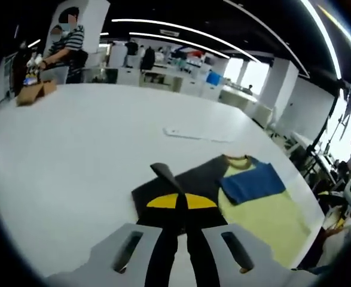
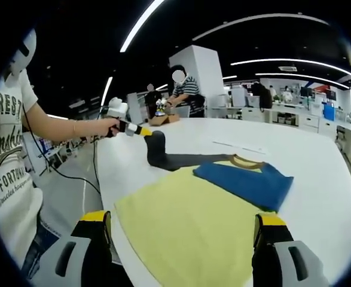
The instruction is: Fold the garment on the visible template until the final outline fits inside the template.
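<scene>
A garment lies on the white table (image 1: 73,155). It has a yellow body (image 1: 265,218), a blue sleeve (image 1: 250,182) folded across the chest, and a dark grey sleeve (image 1: 190,179). My left gripper (image 1: 181,201) is shut on the grey sleeve's end, which sticks up past the yellow-tipped jaws. In the right gripper view a hand holds the left gripper (image 2: 140,130) above the table's left side, with the grey sleeve (image 2: 163,156) hanging from it. My right gripper (image 2: 181,230) stands wide open over the yellow body's (image 2: 187,215) near hem, beside the blue sleeve (image 2: 247,179).
A flat white sheet (image 1: 196,134) lies on the table beyond the garment, and appears as the sheet (image 2: 241,146) past the collar. A cardboard box (image 1: 34,91) and a seated person in stripes (image 1: 67,45) are at the far end. The table edge (image 2: 106,191) runs by the person's T-shirt (image 2: 8,149).
</scene>
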{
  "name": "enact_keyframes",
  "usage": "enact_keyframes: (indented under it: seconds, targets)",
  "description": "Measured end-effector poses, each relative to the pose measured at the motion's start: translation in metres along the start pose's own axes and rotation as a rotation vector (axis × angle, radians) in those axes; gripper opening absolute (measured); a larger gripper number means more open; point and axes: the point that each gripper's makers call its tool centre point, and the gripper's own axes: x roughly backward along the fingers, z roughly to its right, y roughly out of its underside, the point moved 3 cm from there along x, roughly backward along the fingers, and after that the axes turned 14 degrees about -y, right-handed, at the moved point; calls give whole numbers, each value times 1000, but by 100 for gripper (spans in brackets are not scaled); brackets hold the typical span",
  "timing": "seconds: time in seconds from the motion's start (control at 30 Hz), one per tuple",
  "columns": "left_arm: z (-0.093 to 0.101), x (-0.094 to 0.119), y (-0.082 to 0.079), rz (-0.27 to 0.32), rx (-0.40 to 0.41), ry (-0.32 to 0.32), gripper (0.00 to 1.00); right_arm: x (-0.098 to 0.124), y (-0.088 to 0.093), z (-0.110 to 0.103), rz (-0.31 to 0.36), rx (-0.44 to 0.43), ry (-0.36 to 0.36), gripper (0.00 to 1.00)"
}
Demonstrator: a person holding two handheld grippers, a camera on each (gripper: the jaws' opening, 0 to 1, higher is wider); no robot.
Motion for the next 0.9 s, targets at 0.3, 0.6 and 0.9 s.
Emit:
enact_keyframes:
  seconds: [0.3,0.6,0.9]
  targets:
    - [22,-6,-8,6,19,47,0,-2,1,1,-6,4,-5,99]
    - [49,-12,-16,13,13,97,0,-4,-2,2,-11,15,-7,99]
    - [72,-16,-18,15,-9,137,0,-2,2,4,-21,19,-7,99]
